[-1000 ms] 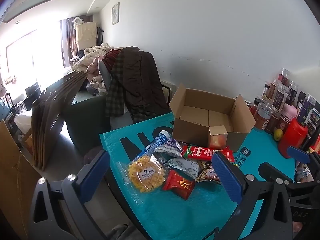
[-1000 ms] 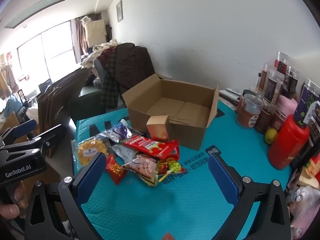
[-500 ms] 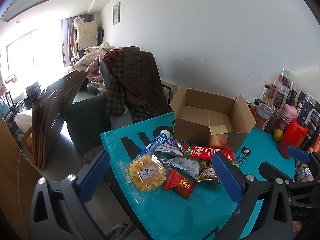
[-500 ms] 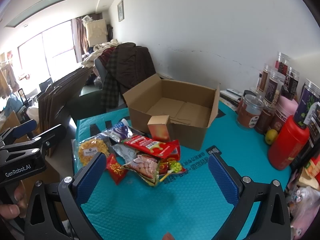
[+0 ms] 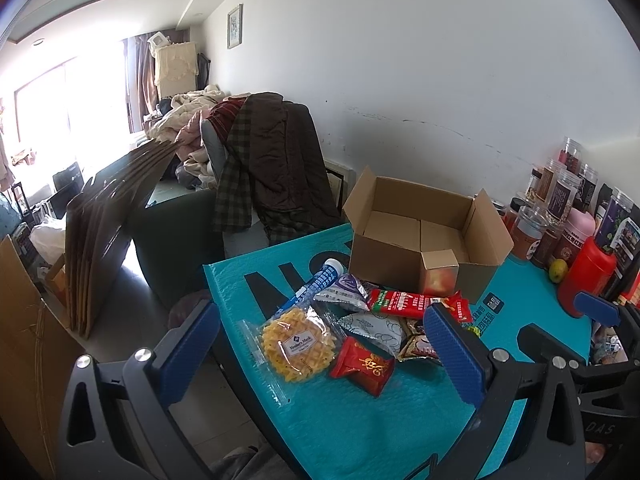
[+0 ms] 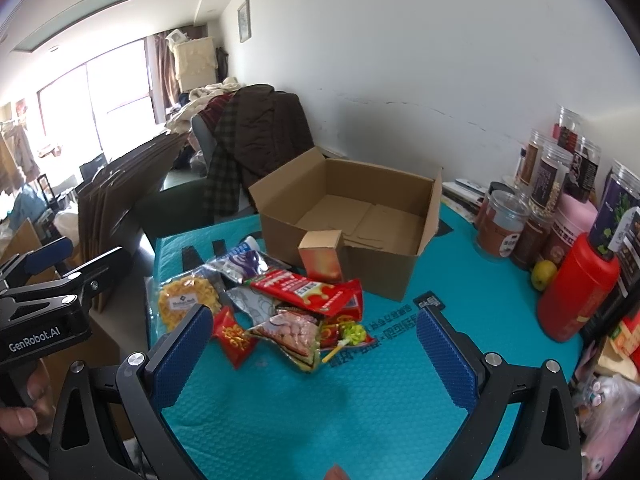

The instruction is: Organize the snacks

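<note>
Lollipop [image 6: 352, 334] only visible from my right wrist; one cardboard box [image 5: 424, 240], both grippers [image 5: 320, 356] [image 6: 312, 356] released, holding nothing.

The left black two-finger gripper [image 5: 320, 344], with blue ribbed pads [image 5: 188, 342], hangs with its jaws spread wide and nothing between them. The right black gripper [image 6: 314, 346], of the same make, is likewise spread wide and empty. At the left edge of the right wrist view, a bare hand [image 6: 22, 408] grips the left gripper's handle.
</note>
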A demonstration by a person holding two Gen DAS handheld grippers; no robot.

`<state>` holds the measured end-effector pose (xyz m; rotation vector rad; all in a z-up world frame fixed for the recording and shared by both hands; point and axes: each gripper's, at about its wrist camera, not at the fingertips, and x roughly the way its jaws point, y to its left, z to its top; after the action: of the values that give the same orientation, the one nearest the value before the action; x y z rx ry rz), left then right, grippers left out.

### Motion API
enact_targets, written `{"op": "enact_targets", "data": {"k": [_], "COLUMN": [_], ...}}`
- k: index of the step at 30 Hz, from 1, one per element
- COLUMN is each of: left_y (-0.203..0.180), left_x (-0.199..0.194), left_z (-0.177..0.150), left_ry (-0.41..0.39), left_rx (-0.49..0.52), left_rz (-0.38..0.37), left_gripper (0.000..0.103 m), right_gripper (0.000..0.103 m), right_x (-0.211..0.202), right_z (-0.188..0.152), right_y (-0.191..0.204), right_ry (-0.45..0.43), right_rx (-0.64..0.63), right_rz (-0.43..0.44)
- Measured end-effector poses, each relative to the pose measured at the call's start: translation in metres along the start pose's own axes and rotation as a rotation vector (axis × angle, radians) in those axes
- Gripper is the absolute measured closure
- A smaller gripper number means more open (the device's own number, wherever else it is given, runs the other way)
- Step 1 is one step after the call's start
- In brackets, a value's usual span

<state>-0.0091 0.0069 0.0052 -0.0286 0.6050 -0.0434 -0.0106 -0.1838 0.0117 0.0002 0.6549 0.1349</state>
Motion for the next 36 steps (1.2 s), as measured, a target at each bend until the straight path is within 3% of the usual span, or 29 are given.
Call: {"op": "enact_targets", "data": {"k": [36], "left_y": [0.0034], "left_x": [-0.0036], "left_z": [-0.0034], "left_ry": [0.002], "left_rx": [0.002], "left_rz": [-0.003], "left_gripper": [0.0], "right_gripper": [0.0], "right_x": [0.0015], "right_z": [-0.0037], "right_y": [0.0082], "right_ry": [0.003], "right_rx": [-0.007], "right_rz": [0.0]}}
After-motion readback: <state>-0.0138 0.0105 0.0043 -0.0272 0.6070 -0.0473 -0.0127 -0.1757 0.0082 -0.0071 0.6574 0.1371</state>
